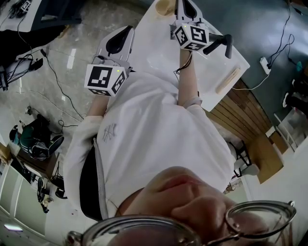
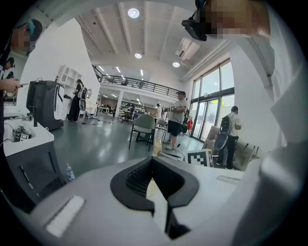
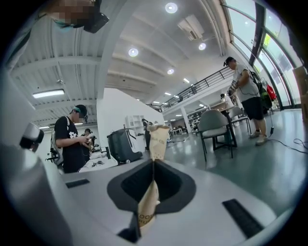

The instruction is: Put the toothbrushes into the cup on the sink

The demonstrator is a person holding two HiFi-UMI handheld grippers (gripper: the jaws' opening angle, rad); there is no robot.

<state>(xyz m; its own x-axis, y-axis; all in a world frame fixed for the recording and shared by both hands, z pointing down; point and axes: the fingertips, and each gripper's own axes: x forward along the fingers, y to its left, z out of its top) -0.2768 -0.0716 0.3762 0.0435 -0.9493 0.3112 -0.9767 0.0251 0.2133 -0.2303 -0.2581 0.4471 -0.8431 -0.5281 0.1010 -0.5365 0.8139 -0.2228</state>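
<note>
My right gripper (image 3: 154, 161) is shut on a tan paper-wrapped toothbrush (image 3: 158, 139), whose end sticks out past the jaws. In the head view this gripper (image 1: 186, 8) is raised over the white table (image 1: 159, 53), and a tan paper end (image 1: 163, 6) shows just left of it. A second wrapped toothbrush (image 1: 228, 79) lies on the table near its right edge. My left gripper (image 1: 118, 41) hangs to the left at the table's edge. Its jaws (image 2: 153, 161) meet at the tips, with no object showing between them. No cup or sink is in view.
The head view takes in my own white shirt and face. Cables and a power strip (image 1: 263, 62) lie on the grey floor, with wooden boards (image 1: 250, 115) right of the table. Around me is a large hall with a grey chair (image 2: 143, 126) and several standing people (image 3: 72, 139).
</note>
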